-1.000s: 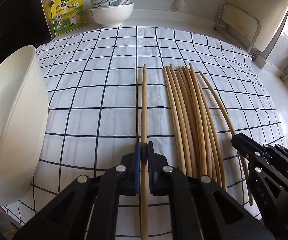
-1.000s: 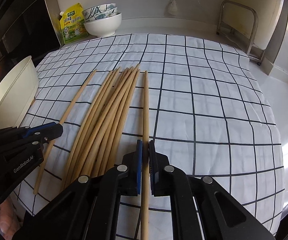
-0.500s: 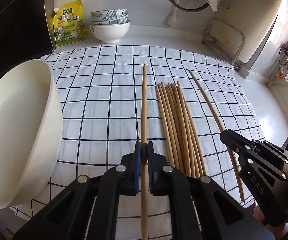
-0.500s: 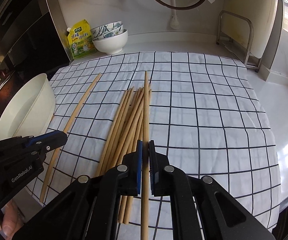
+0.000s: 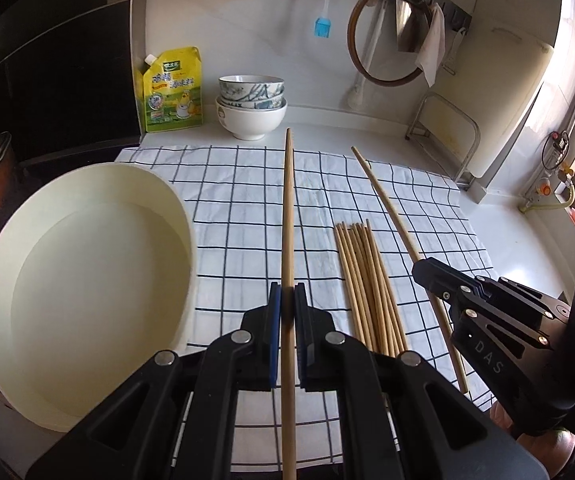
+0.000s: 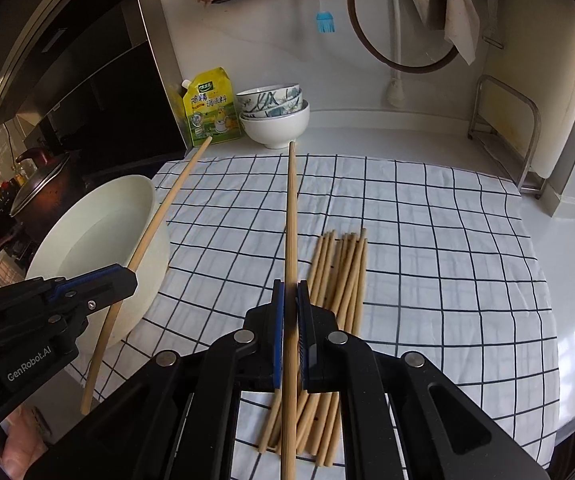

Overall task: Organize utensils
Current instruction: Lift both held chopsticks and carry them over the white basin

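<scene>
Chopsticks: one clamped in left hand-held gripper (image 5: 287, 312), one in right hand-held gripper (image 6: 290, 300); both now lifted off the cloth (image 5: 239, 200), where a second ago they lay.
Bundle (image 5: 367, 288): on cloth, between the two.
Meaning: pair picked, likely bound for basin (image 5: 83, 280).
Tabletop: white, under cloth.
Hidden: chopstick rear ends, behind gripper bodies.

A checked cloth (image 5: 247, 216) covers the white tabletop (image 5: 527, 248), bearing bundled chopsticks (image 5: 367, 280) and a cream basin (image 5: 79, 272); stacked bowls (image 5: 251, 108) and a yellow pouch (image 5: 173, 92) stand behind.
</scene>
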{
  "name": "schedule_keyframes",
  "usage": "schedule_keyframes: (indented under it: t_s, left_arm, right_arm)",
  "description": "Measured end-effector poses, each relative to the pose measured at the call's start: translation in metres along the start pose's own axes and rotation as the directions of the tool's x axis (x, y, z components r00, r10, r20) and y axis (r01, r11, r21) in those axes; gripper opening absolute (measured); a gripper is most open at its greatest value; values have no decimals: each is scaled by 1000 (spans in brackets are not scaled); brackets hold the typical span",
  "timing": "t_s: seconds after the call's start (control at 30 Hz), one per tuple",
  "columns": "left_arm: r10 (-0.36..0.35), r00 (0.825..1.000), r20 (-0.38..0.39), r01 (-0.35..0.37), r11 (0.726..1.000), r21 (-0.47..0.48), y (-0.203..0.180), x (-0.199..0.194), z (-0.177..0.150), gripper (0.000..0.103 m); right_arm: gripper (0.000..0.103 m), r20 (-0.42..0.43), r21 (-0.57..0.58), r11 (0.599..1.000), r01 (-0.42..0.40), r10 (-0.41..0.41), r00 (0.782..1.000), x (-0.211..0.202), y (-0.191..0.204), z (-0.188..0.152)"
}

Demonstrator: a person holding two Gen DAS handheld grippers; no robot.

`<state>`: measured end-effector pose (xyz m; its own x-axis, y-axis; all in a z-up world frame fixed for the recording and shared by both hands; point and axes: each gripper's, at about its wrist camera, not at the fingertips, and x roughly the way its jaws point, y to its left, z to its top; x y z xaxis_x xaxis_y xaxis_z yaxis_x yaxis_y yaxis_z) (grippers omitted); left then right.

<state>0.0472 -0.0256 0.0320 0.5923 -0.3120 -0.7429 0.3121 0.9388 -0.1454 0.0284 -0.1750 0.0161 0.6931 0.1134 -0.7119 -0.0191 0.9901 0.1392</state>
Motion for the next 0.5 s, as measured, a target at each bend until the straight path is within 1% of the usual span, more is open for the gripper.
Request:
schedule_keyframes:
  t_s: [0.23, 0.37, 0.5]
  left_arm:
    - [32, 998, 56, -29, 998, -52, 43, -28, 9, 7]
    - [89, 992, 84, -82, 993, -85, 74, -38, 11, 7]
    - [140, 987, 72, -130, 982, -134, 112, -38, 12, 7]
  right_arm:
    - [6, 4, -72, 994, -76, 76, 997, 16, 51, 28]
    - [6, -2, -110, 986, -122, 123, 992, 32, 84, 41]
    - [6, -27, -139, 976, -167, 165, 986, 51, 116, 49]
